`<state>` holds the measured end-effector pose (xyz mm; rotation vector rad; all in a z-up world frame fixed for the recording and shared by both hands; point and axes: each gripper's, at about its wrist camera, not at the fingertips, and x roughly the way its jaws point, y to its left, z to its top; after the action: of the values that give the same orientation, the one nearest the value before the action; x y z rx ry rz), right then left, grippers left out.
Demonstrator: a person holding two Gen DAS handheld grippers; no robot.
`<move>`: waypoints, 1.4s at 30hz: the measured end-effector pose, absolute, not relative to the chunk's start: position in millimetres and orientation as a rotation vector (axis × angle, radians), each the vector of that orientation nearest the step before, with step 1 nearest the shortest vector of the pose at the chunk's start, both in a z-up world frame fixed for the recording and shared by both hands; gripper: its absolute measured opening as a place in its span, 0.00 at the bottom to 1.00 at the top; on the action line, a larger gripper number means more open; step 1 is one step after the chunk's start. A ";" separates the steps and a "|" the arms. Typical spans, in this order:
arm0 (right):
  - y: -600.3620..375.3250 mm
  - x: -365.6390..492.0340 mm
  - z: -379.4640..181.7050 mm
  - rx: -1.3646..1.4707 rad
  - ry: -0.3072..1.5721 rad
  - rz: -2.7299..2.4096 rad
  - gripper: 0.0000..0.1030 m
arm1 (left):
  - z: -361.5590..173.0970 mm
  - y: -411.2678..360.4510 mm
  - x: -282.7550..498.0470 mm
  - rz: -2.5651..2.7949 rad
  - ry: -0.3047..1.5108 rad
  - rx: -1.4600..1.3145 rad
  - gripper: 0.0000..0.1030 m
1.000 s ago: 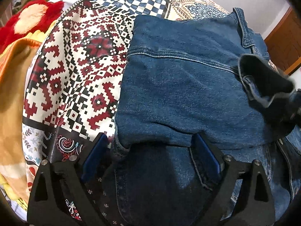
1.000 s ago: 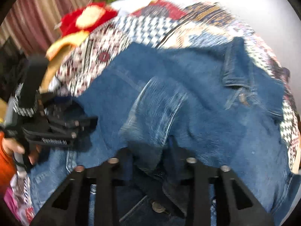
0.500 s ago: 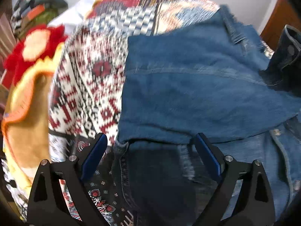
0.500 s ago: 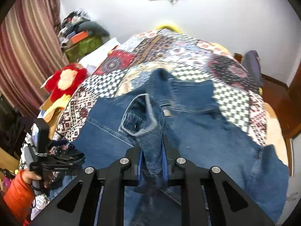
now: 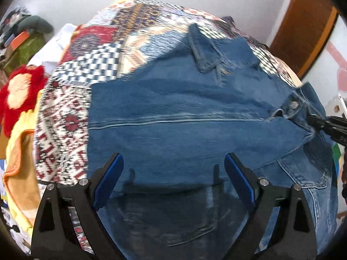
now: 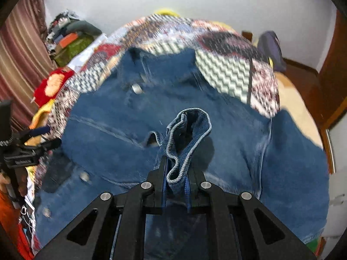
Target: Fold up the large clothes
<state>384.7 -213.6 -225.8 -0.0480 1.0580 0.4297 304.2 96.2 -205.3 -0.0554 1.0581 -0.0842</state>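
- Gripping a sleeve cuff (image 6: 187, 143), right gripper (image 6: 176, 186) has its jaws pressed together on the denim; cuff loop stands up just past the tips toward 12 o'clock in the right wrist view.
- Denim jacket (image 5: 195, 130) lies spread on the patchwork bedspread (image 5: 65, 112), collar (image 5: 206, 52) at 12 o'clock, hem toward 6 in the left wrist view.
- Long axis of the held sleeve runs roughly 3-to-9 across the jacket body, judged from the seam line crossing the left wrist view.
- Left gripper (image 5: 173, 173) hovers with jaws wide apart over the near fold edge, nothing between the blue pads (image 5: 108, 177); seen at 9 o'clock in the right wrist view.
- Right gripper tips poke in at 3 o'clock in the left wrist view, beside the cuff button (image 5: 293, 104).
- Key relation: the sleeve's landing zone lies toward 9 o'clock of the right gripper; right hand nearer the cuff, left hand nearer the fold edge.
- Next move, a guess: lay the sleeve flat across the back.
- Plush toy (image 5: 19, 91) at 9 o'clock, well apart.
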 end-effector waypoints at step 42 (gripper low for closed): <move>-72.2 442.3 -269.7 -0.563 1.062 0.464 0.91 | -254.1 80.5 352.6 -0.122 1.133 0.060 0.94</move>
<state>442.3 -72.2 -269.7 -0.5628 1.0624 0.4643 352.6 80.5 -254.1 0.0596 1.1332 -0.1219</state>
